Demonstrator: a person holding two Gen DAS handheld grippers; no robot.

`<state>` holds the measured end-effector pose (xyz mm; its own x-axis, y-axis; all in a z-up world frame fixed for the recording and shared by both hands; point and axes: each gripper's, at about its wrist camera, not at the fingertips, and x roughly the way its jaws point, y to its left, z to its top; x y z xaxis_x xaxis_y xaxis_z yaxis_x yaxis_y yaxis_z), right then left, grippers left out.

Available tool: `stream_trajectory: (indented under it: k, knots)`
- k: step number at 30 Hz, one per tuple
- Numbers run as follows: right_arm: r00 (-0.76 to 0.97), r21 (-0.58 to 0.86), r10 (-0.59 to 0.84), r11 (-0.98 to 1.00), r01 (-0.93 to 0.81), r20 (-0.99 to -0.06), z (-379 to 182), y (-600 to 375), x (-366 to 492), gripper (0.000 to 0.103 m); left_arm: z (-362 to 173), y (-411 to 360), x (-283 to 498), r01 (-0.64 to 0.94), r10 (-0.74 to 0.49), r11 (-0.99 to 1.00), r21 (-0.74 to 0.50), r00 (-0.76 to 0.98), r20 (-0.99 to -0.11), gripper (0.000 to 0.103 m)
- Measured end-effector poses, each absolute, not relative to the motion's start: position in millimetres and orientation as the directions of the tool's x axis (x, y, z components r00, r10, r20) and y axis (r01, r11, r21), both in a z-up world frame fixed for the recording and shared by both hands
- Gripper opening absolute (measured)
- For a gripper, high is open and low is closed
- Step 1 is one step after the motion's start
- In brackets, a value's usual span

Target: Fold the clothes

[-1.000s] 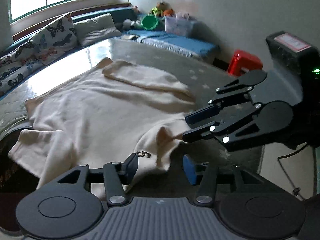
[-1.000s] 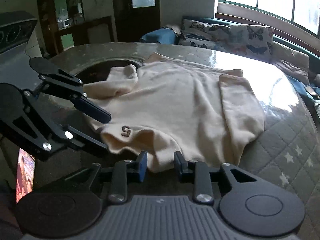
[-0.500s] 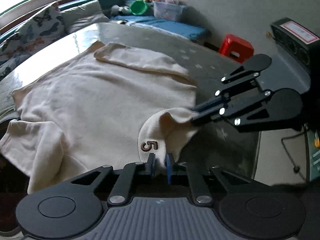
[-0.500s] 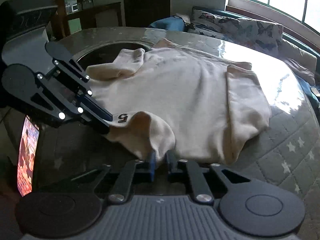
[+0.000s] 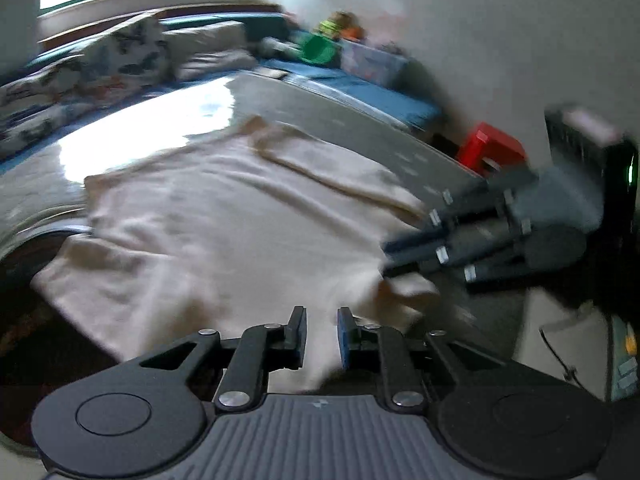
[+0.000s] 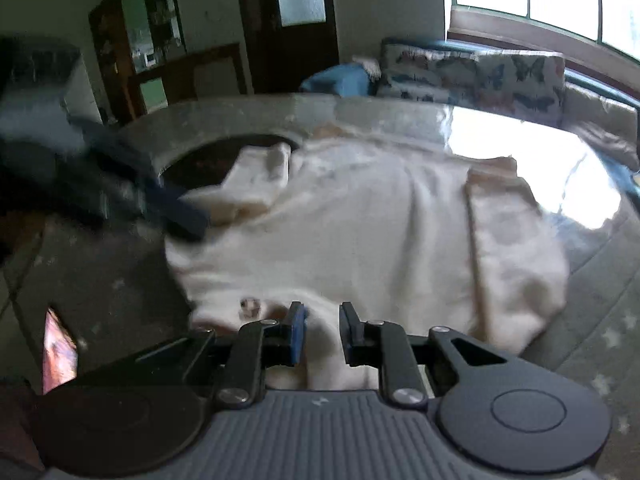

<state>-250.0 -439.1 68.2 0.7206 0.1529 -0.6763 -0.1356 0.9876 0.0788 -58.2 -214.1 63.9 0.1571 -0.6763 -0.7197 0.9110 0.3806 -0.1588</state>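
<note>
A cream sweater [image 5: 224, 232] [image 6: 360, 232] lies spread on the grey quilted table [image 5: 360, 120], one sleeve [image 5: 332, 168] [image 6: 504, 232] folded across its body. My left gripper [image 5: 322, 320] is shut on the near hem, with cloth pinched between its fingers. My right gripper [image 6: 322, 320] is shut on the same hem, beside a small patch [image 6: 250, 306]. Each gripper also shows in the other's view, blurred: the right gripper [image 5: 400, 256] at the cloth's right edge, the left gripper [image 6: 188, 220] at its left edge. The hem between them hangs raised and bunched.
A red stool [image 5: 492, 148] stands past the table's right side. Butterfly cushions [image 5: 120, 56] and a green bowl [image 5: 318, 50] line the bench under the window. A lit phone screen [image 6: 60, 352] lies at the near left. A dark cabinet [image 6: 160, 52] stands behind.
Both grippers went from open to shut on the hem, and have since lifted it and moved with it over the sweater. Both current views are motion-blurred.
</note>
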Motion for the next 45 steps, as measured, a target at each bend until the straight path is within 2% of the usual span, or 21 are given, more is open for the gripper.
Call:
stream_trajectory:
  k: [3,5,8,12,14,17,19,21,24,26,27,32,39,45]
  knots:
    - [0.710,0.087,0.157,0.987,-0.134,-0.687,59.9,-438.2,-245.8,0.019,66.3,-196.5,-28.6,0.843,-0.643,0.523,-0.129,0.290,-0.709,0.024]
    - [0.703,0.093,0.160,0.987,-0.133,-0.694,54.4,-437.7,-243.1,0.019,65.5,-186.1,-6.6,0.776,-0.594,0.624,-0.091,0.396,-0.701,0.029]
    - [0.692,0.101,0.164,0.986,-0.131,-0.704,46.2,-436.8,-238.9,0.020,57.5,-180.2,28.5,0.662,-0.504,0.747,-0.057,0.509,-0.698,0.031]
    - [0.688,0.107,0.166,0.986,-0.128,-0.706,45.0,-436.2,-237.3,0.022,42.9,-186.4,57.1,0.584,-0.431,0.811,-0.028,0.565,-0.703,0.035]
    - [0.696,0.105,0.164,0.986,-0.126,-0.700,49.0,-437.5,-238.6,0.026,36.0,-192.7,64.9,0.566,-0.408,0.824,-0.012,0.579,-0.706,0.047]
    - [0.712,0.104,0.157,0.988,-0.118,-0.684,57.2,-443.2,-239.7,0.026,27.7,-200.3,72.7,0.538,-0.373,0.843,0.016,0.605,-0.703,0.047]
    - [0.724,0.103,0.145,0.989,-0.103,-0.674,62.4,-450.4,-239.0,0.030,22.5,-203.2,76.1,0.529,-0.370,0.849,0.008,0.604,-0.706,0.047]
    - [0.739,0.093,0.118,0.993,-0.075,-0.663,67.4,-460.7,-236.7,0.032,16.7,-205.3,79.0,0.526,-0.373,0.850,-0.006,0.594,-0.712,0.046]
    - [0.761,0.096,0.076,0.995,-0.018,-0.645,73.8,-481.7,-231.5,0.032,11.9,-208.3,79.7,0.531,-0.374,0.848,0.000,0.598,-0.709,0.031]
    - [0.771,0.088,0.026,0.995,0.039,-0.637,76.9,-500.0,-223.8,0.032,11.6,-208.1,77.9,0.542,-0.384,0.840,0.004,0.601,-0.701,0.014]
    - [0.772,0.082,0.002,0.994,0.065,-0.636,77.3,-507.6,-219.3,0.032,12.2,-207.6,76.8,0.545,-0.388,0.839,0.002,0.599,-0.700,0.011]
    - [0.764,0.073,-0.059,0.988,0.138,-0.643,73.4,-535.9,-187.4,0.032,20.5,-184.3,69.9,0.481,-0.346,0.877,0.011,0.646,-0.681,0.009]
    - [0.748,0.066,-0.050,0.990,0.125,-0.662,61.2,-538.7,-131.9,0.032,44.9,-110.7,51.0,0.321,-0.238,0.947,0.018,0.739,-0.630,0.009]
    - [0.723,0.016,-0.069,0.994,0.110,-0.688,49.4,-529.8,-90.1,0.032,41.5,-64.4,32.3,0.241,-0.186,0.971,0.000,0.749,-0.636,0.009]
